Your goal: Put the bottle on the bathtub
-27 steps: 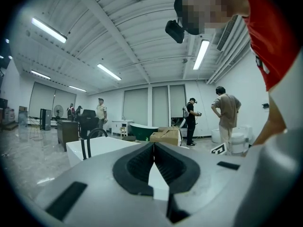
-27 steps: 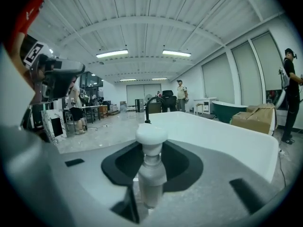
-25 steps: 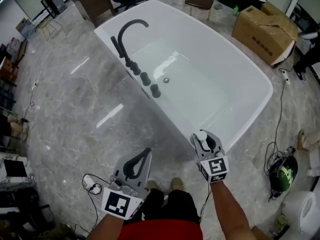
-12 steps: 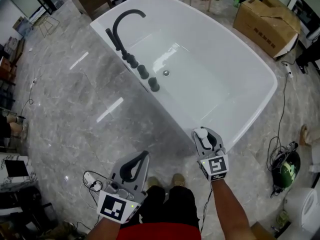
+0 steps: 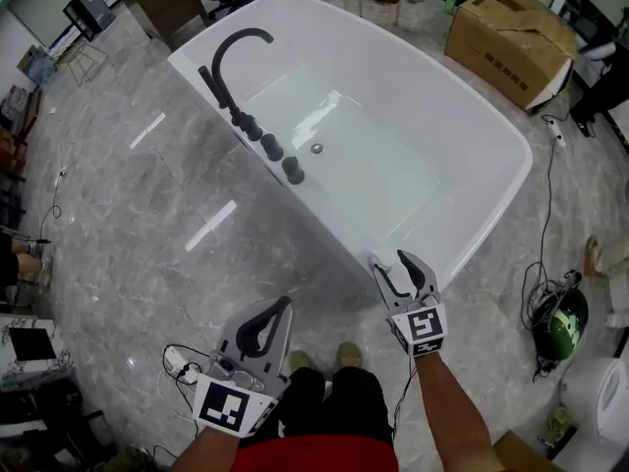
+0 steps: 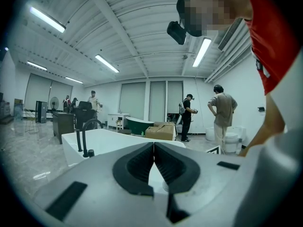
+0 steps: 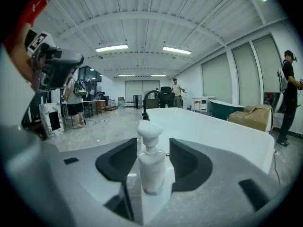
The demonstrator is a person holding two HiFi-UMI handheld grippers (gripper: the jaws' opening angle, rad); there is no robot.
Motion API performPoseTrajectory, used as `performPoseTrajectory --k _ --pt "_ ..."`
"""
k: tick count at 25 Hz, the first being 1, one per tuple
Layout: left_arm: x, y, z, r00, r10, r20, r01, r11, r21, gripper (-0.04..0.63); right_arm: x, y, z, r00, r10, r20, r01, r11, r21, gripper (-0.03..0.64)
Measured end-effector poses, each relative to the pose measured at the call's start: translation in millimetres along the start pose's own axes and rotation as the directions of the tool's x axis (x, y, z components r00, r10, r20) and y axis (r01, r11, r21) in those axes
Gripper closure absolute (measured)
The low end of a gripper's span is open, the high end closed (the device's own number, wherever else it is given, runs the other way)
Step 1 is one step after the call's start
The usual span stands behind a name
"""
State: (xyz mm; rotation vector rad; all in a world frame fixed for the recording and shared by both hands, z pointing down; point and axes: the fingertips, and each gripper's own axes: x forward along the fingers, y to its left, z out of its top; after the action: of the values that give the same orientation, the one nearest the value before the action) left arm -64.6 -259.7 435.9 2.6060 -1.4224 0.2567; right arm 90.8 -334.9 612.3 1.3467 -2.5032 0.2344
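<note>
One white bathtub is standing at the far middle of the floor. One black curved faucet is rising from its left rim, and three black knobs are sitting in a row just nearer along that rim. One drain is showing in the tub's bottom. One white pump bottle is standing on the near rim. One cardboard box is lying far right. Two grippers are showing near: the left gripper and the right gripper. Two shoes are peeking out nearest.
</note>
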Motion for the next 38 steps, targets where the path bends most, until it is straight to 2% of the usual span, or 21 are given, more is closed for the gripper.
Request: performPoseTrajectory --k 4,7,10,16,21,25,38 --pt "-5 -3 12 0.999 -0.008 0.044 0.008 1.0 0.011 0.584 -25 -1 24 0.999 -0.016 0.033 0.016 1.0 0.004 0.402" --pt "-10 -2 30 0.994 -0.001 0.112 -0.002 1.0 0.028 0.584 -44 8 54 0.997 -0.012 0.074 0.011 1.0 0.013 0.403" --pt "-19 -1 40 0.991 0.002 0.136 -0.005 1.0 0.025 0.584 -64 22 89 0.993 0.003 0.121 -0.004 1.0 0.008 0.418" --pt "-46 3 66 0.982 0.008 0.189 -0.019 0.998 0.058 0.584 -101 68 164 0.969 0.031 0.246 -0.046 0.998 0.052 0.508" --pt "-69 5 88 0.975 -0.005 0.224 -0.007 0.998 0.056 0.584 -121 111 209 0.945 0.07 0.321 -0.091 0.995 0.05 0.572" --pt "-81 3 99 0.971 -0.013 0.241 0.0 0.999 0.054 0.584 -136 131 228 0.93 0.087 0.356 -0.108 0.993 0.037 0.609" --pt "-106 -12 110 0.96 -0.044 0.275 0.032 0.998 0.048 0.584 -154 172 248 0.921 0.127 0.37 -0.142 0.99 0.015 0.612"
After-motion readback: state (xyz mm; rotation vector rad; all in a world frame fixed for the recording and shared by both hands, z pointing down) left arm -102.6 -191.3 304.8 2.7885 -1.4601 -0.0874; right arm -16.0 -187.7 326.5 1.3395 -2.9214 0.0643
